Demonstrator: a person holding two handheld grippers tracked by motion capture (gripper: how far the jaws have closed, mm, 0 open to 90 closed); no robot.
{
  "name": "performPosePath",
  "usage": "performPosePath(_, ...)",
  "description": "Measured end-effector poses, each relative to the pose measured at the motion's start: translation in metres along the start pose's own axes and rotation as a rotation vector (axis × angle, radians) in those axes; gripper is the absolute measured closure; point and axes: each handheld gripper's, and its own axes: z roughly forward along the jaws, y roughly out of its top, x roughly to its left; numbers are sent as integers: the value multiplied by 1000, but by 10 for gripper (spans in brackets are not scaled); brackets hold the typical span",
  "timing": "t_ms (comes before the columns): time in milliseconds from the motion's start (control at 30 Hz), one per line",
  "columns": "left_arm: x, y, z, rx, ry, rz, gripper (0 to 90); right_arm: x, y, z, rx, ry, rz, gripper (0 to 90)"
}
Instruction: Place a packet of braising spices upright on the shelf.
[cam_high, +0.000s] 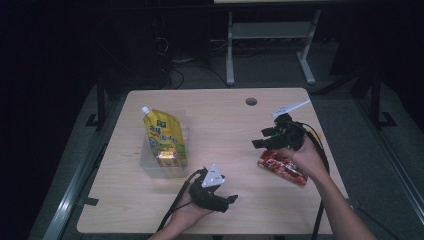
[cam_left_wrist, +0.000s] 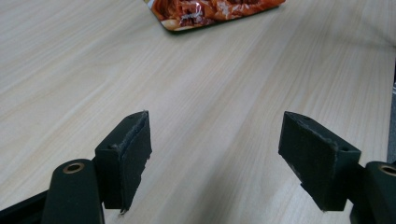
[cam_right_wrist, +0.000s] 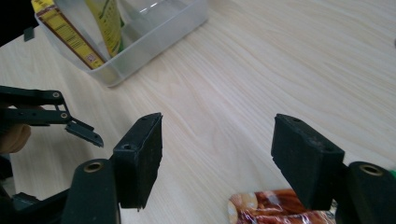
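While yellow pouch (cam_high: 165, 140) already stands in clear bin (cam_high: 150, 167), red snack pkt (cam_high: 282, 168) lies on table (cam_high: 240, 200); right gripper (cam_high: 261, 138) and left gripper (cam_high: 231, 199) wide, empty. Pkt pickup left.

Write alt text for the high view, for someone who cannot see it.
A person's two hands, each holding black tongs, work over a pale wooden table. The right tongs hover open just above a red snack packet; the left tongs rest open near the front edge. A yellow spouted pouch stands in a clear plastic tub at the left.
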Motion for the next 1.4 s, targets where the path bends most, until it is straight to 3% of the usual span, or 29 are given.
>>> performPosePath(300, 4, 9, 3, 4, 6, 7, 260, -13, -17, -13, -22, -47, 71, 310)
performPosePath(333, 5, 10, 4, 4, 7, 11, 261, -15, -20, -16, -10, -56, 98, 297)
performPosePath(467, 6, 17, 10, 2, 8, 22, 266, -19, -23, -21, -15, -72, 110, 297)
performPosePath(600, 6, 24, 18, 4, 4, 23, 282, -25, -30, -23, -8, -103, 122, 296)
performPosePath(967, 9, 49, 47, 3, -3, 26, 306, -52, -54, -39, -14, -171, 211, 294)
performPosePath(1233, 11, 62, 66, 4, -15, 16, 396, -72, -66, -53, -11, -216, 266, 291)
performPosePath(1400, 10, 67, 76, 12, -29, 30, 414, -82, -71, -57, -5, -240, 291, 289)
